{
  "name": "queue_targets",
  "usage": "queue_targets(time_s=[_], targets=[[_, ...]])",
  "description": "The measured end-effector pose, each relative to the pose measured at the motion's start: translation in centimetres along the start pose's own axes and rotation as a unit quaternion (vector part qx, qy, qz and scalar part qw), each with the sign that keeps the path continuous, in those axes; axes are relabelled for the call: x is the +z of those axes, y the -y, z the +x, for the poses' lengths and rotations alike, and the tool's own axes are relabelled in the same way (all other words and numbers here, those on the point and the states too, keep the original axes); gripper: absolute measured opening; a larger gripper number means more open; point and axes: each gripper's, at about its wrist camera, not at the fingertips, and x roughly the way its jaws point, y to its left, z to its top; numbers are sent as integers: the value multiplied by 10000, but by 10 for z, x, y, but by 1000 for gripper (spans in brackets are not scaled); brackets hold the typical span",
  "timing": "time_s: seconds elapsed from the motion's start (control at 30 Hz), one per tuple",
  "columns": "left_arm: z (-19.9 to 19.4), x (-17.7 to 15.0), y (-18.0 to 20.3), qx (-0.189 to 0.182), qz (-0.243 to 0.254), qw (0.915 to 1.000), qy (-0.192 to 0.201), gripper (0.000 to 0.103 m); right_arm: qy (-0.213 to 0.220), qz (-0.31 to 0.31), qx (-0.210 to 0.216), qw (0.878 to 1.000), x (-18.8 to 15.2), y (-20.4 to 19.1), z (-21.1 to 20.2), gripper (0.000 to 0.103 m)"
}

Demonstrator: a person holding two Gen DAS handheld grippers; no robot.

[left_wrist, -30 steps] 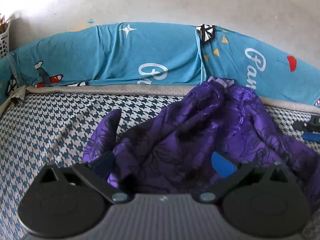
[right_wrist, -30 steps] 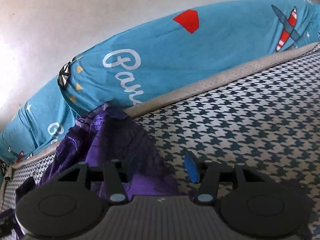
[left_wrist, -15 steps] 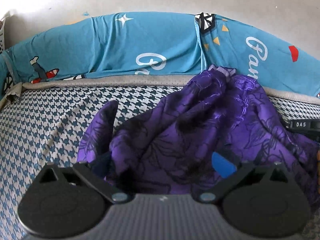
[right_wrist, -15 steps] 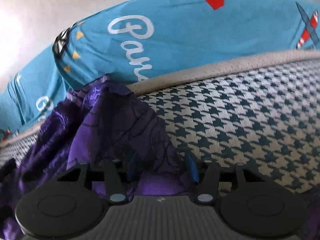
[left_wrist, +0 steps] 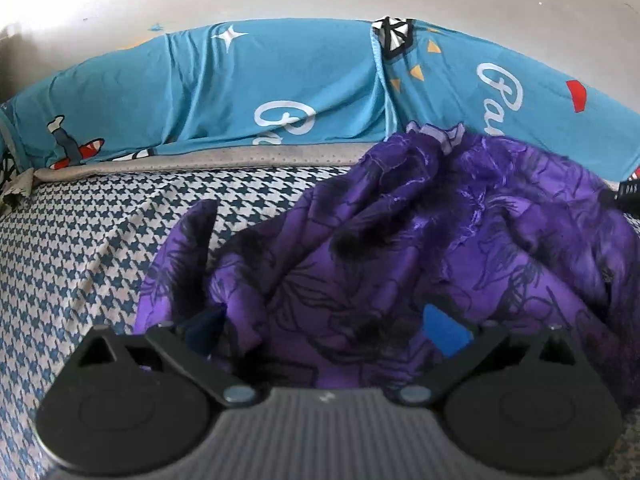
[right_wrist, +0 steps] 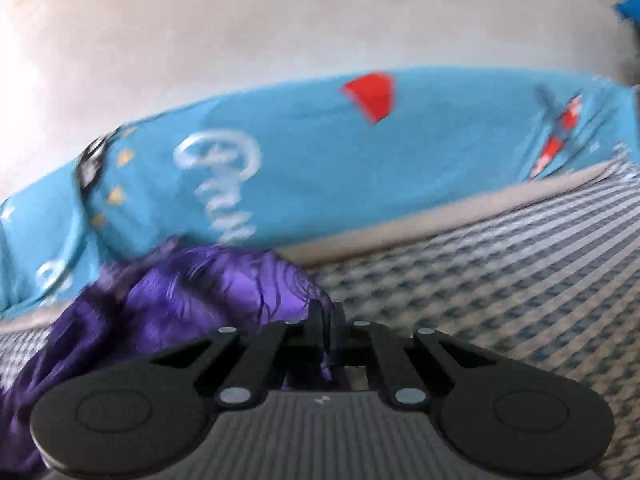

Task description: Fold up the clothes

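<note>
Surroundings: blue printed pillows [left_wrist: 280, 92] behind purple garment [left_wrist: 400, 240] | houndstooth bedsheet [left_wrist: 80, 240] | left gripper [left_wrist: 324, 320] wide, straddling fabric | right gripper [right_wrist: 326, 312] pinching garment edge

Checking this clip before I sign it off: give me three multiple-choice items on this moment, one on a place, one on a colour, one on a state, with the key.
1. Where does the purple garment lie?
A. on the houndstooth bed cover
B. on a wooden floor
C. on a hanger

2. What colour is the printed fabric along the wall?
A. yellow
B. turquoise blue
C. black

3. How does the right gripper stand?
A. wide open over bare cover
B. shut on an edge of the garment
C. out of view

Key: 1 A, the crumpled cloth rests on the check pattern. 2 B, blue with white script and red shapes. 3 B, its fingers meet with purple cloth pinched between them.
</note>
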Motion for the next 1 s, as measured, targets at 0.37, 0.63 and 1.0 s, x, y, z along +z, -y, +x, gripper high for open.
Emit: queue_targets(time_s=[0.37,0.63,1.0], targets=[[2,0,16,-66,289,9995,-66,103,82,14,-702,9975,13,15,25,5],[-1,2,14,-151,196,9996,-96,103,-175,460,-441,9978,14,20,19,30],[-7,5,16,-86,231,9997,82,103,-199,286,14,9994,12,19,-45,33]])
